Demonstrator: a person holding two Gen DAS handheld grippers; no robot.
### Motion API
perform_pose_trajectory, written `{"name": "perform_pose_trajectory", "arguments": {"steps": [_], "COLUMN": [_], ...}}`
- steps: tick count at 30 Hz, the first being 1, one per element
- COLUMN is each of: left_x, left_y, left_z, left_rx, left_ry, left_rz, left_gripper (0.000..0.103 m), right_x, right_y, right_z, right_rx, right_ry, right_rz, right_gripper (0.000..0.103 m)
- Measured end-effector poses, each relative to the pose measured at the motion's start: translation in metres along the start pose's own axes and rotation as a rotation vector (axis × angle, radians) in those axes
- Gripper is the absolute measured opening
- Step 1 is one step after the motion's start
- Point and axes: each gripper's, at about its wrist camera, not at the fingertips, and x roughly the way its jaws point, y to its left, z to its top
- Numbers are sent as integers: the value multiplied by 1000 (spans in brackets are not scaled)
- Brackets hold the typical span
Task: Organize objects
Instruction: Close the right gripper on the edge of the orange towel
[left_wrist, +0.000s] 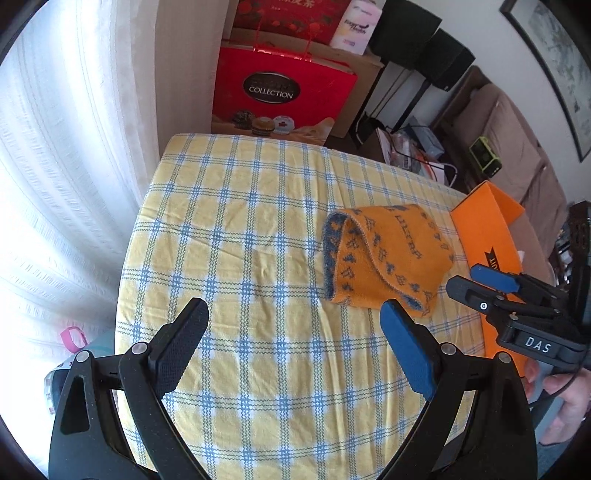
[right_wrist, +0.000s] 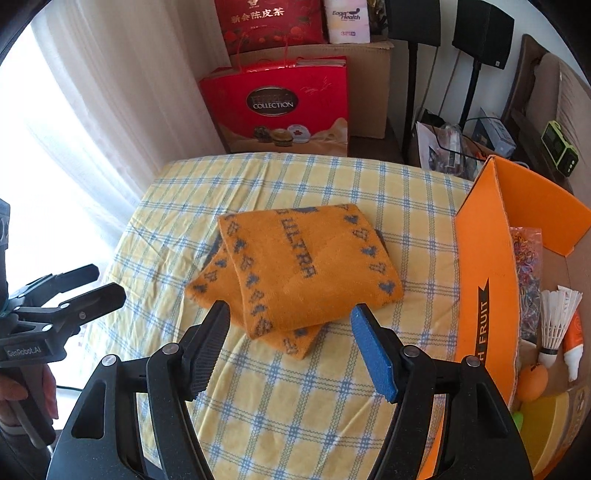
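White curtains (right_wrist: 92, 110) hang left of the desk (left_wrist: 229, 229) with its yellow-and-blue checked cloth. Over it, the left gripper (left_wrist: 295, 325) holds its jaws spread and empty. Mid-desk lies a folded orange scarf (right_wrist: 306, 266); the right gripper (right_wrist: 290, 332) hovers just short of it, jaws apart. An orange box (right_wrist: 484, 266) stands rightmost.

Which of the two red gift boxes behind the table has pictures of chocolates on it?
The lower, nearer red gift bag marked "COLLECTION", standing just behind the table. The other red box, stacked higher on the cardboard box, shows gold Chinese characters instead.
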Motion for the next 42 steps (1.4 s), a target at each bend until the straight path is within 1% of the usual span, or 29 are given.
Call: {"name": "perform_pose_trajectory", "arguments": {"steps": [3, 5, 9, 13, 17, 19, 20, 26, 27, 30, 31, 33, 35, 37, 40, 42], "left_x": [2, 5, 10, 13, 16, 17, 17, 21, 21, 22, 22, 22, 23, 23, 25, 25], "left_y": [2, 3, 2, 1, 2, 2, 2, 2, 1, 0, 0, 0, -1, -1, -4, -5], "left_z": [-1, -2, -4, -6, -8, -8, -9, -11, -12, -14, -14, -14, -15, -15, -16, -18], "left_rx": [-5, -7, -1, 9, 9, 10, 9, 7, 7, 10, 11, 12, 11, 11, 13, 16], "left_ry": [5, 9, 19, 26, 32, 34, 35, 44, 45, 47, 48, 49, 50, 51, 58, 60], "left_rz": [-7, -11, -13, -11, -19, -22, -25, -36, -37, -39, -39, -41, -43, -45, -49, -51], "left_gripper": [94, 94, 94, 94, 94, 94, 94, 94, 94, 94, 94, 94, 94, 94, 94, 94], "right_x": [9, 17, 35, 44, 43, 45, 45, 44, 44, 43, 40, 36, 34, 30, 38, 45], "right_y": [-5, -14, -23, -29, -38, -44, -47, -61, -63, -63, -63, -59, -57, -55, -49, -49], "right_z": [0, -1, -5, -9, -11, -12, -11, -10, -11, -11, -11, -9, -6, -5, 1, 2], "right_rx": [32, 79, 125, 202, 291, 332, 350, 475, 499, 522, 518, 501, 483, 473, 460, 485], "right_ry": [10, 22, 65, 82, 62, 57, 47, -20, -34, -79, -99, -131, -155, -172, -141, -126], "right_rz": [2, 6, 5, 79, 135, 140, 136, 164, 164, 143, 127, 92, 70, 81, 115, 151], "right_gripper": [71, 71, 71, 71, 71, 66, 61, 55, 50, 39, 37, 30, 26, 26, 26, 26]}}
